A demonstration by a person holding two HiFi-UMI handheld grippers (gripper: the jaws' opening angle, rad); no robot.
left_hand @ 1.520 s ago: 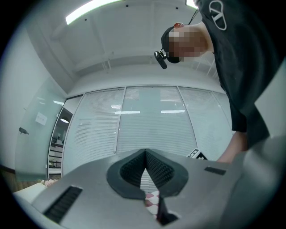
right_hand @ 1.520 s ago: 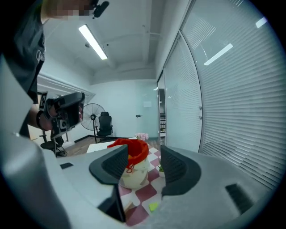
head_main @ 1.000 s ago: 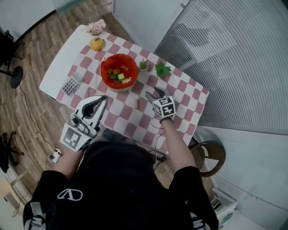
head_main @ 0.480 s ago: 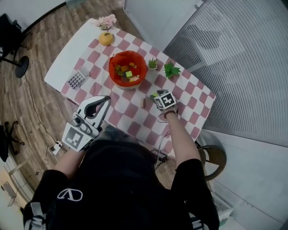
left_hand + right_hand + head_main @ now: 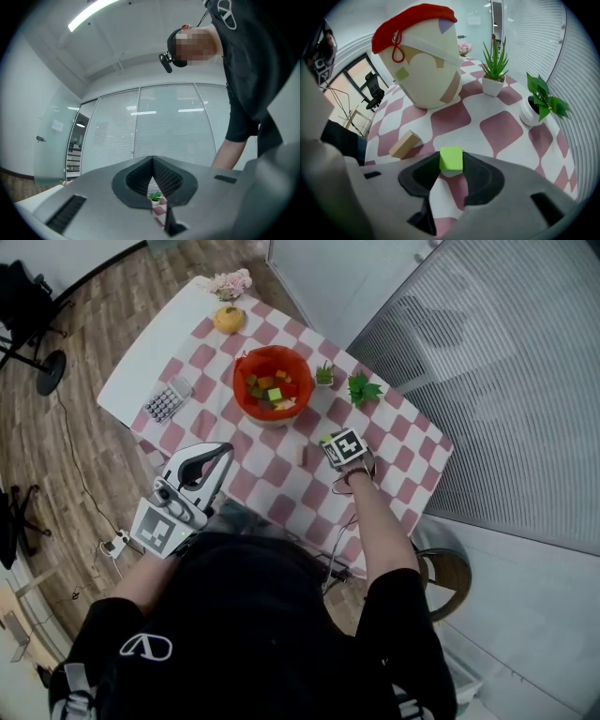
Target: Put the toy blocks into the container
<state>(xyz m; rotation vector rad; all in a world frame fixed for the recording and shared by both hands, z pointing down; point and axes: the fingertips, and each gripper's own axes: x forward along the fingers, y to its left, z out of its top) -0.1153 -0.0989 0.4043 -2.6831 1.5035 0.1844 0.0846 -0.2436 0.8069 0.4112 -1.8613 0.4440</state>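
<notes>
A green block (image 5: 451, 159) rests on the checked tablecloth between the fingertips of my right gripper (image 5: 451, 165). Its jaws have just been closing and both pads now touch the block's sides. From the head view this gripper (image 5: 326, 442) points steeply down at the table, right of a small wooden block (image 5: 301, 456). That wooden block (image 5: 405, 143) lies loose to the left of the jaws. The red-rimmed container (image 5: 274, 382) holds several coloured blocks and stands beyond them. My left gripper (image 5: 218, 452) hovers off the table's near edge, shut and empty.
Two small potted plants (image 5: 324, 374) (image 5: 363, 388) stand right of the container. A calculator (image 5: 165, 401), an orange fruit (image 5: 228, 320) and pink flowers (image 5: 230, 282) sit at the table's left end. A chair (image 5: 441, 573) is behind my right side.
My right gripper has dropped toward the table and tipped downward, and its jaws have narrowed onto the green block. The left gripper has stayed where it was.
</notes>
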